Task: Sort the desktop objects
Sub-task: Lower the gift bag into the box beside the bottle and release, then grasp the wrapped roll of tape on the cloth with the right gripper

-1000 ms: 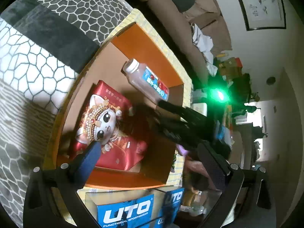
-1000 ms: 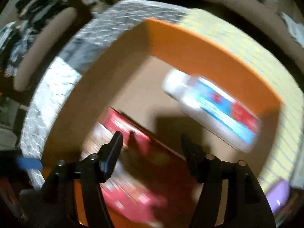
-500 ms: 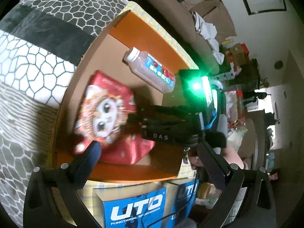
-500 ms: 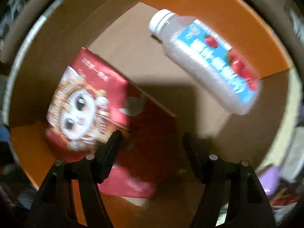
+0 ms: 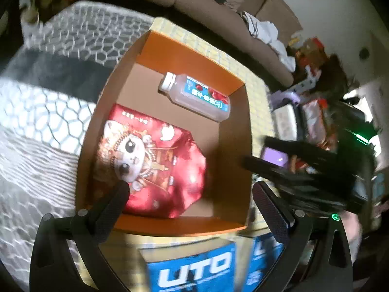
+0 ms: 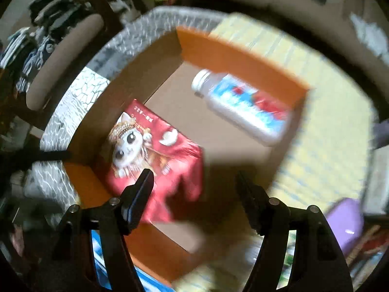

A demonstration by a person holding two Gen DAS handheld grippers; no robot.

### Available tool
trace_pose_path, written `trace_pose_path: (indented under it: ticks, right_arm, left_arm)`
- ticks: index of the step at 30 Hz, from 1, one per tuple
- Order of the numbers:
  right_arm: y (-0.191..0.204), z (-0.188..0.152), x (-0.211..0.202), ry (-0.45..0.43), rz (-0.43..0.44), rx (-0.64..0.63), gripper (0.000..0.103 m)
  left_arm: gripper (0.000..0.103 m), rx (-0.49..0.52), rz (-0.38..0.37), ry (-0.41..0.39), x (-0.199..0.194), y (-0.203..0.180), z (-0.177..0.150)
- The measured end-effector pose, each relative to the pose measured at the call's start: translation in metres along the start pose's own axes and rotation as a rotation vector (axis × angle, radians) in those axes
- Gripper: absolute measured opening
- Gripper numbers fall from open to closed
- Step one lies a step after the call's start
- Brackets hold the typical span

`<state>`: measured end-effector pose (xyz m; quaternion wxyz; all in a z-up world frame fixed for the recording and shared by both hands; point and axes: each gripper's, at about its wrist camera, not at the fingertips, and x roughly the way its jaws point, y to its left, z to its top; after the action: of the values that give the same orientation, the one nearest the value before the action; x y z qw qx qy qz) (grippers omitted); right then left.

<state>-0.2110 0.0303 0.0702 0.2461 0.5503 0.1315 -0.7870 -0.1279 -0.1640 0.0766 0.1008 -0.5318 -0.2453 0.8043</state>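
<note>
1. My left gripper [image 5: 189, 192] hangs over the near edge of the cardboard box [image 5: 245, 126], its jaws spread wide with nothing between them.
2. My right gripper [image 6: 194, 182] points down into the same box; its jaws are opening and hold nothing, the pads clear of everything below.
3. In the left wrist view my right gripper [image 5: 291, 170] shows as a dark shape to the right of the box, outside its wall.
4. The red snack bag [image 5: 155, 160], printed with a cartoon cat, lies flat on the box floor in the near left part.
5. The drink bottle [image 5: 194, 97] lies on its side in the far right part, white cap toward the left, close to the far orange wall. It is apart from the bag.
6. The box sits on a yellow checked cloth [image 5: 257, 102]; to its left is a grey and white honeycomb-patterned cover [image 5: 48, 112].
7. Just near of the box stand blue cartons [image 5: 192, 270] lettered UTO.
8. Far behind runs a brown sofa [image 5: 206, 7] with crumpled white paper [image 5: 265, 31] on it.
</note>
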Motion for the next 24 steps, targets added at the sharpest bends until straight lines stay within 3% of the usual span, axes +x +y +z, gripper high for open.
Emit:
trace_pose_path:
  ticks: [3, 6, 10, 18, 21, 24]
  right_arm:
    - [-0.018, -0.030, -0.032, -0.053, 0.026, 0.033, 0.095]
    - [-0.041, -0.057, -0.049, -0.070, 0.052, 0.095, 0.103]
    - [-0.072, -0.096, -0.063, -0.099, 0.031, 0.172, 0.103]
    - [-0.136, -0.175, -0.084, -0.149, -0.060, 0.342, 0.103]
    - [-0.140, -0.186, -0.074, -0.156, -0.064, 0.342, 0.103]
    - [-0.129, -0.181, -0.058, -0.152, -0.065, 0.255, 0.103]
  left_arm:
    - [0.103, 0.071, 0.060, -0.015, 0.002, -0.012, -0.004]
    - [0.103, 0.104, 0.083, -0.014, 0.007, -0.024, -0.012]
    - [0.103, 0.174, 0.114, -0.008, 0.010, -0.050, -0.028]
    - [0.103, 0.371, 0.095, -0.016, 0.029, -0.124, -0.069]
    - [0.103, 0.355, 0.077, -0.023, 0.037, -0.131, -0.077]
    - [0.103, 0.320, 0.073, -0.026, 0.039, -0.125, -0.078]
